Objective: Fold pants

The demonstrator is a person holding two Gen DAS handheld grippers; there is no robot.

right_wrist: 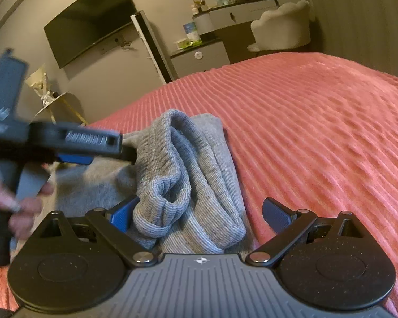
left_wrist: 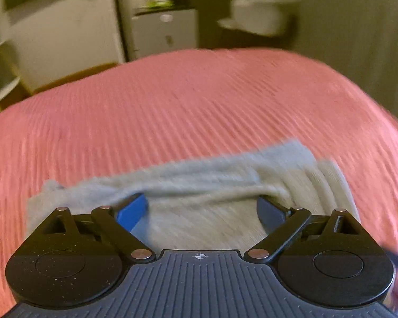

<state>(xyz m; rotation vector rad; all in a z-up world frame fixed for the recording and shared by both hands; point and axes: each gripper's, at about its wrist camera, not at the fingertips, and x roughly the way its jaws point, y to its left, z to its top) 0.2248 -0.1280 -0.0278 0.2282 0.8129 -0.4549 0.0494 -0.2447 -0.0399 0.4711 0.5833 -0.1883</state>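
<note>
Grey pants point(right_wrist: 188, 175) lie bunched on the pink bedspread point(right_wrist: 318, 122). The right gripper point(right_wrist: 199, 212) is spread wide around the waistband end, gripping nothing; the left gripper point(left_wrist: 201, 206) is also spread over the fabric, with no grip. Risk: closing on one loose layer would drag the bundle and undo the fold. The long axis seems to run crosswise ahead of the left gripper, with the ribbed end nearest the right one.

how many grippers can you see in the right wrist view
2: the right gripper at the bottom, open around the grey pants; the left gripper at the left edge over them, blurred.
</note>
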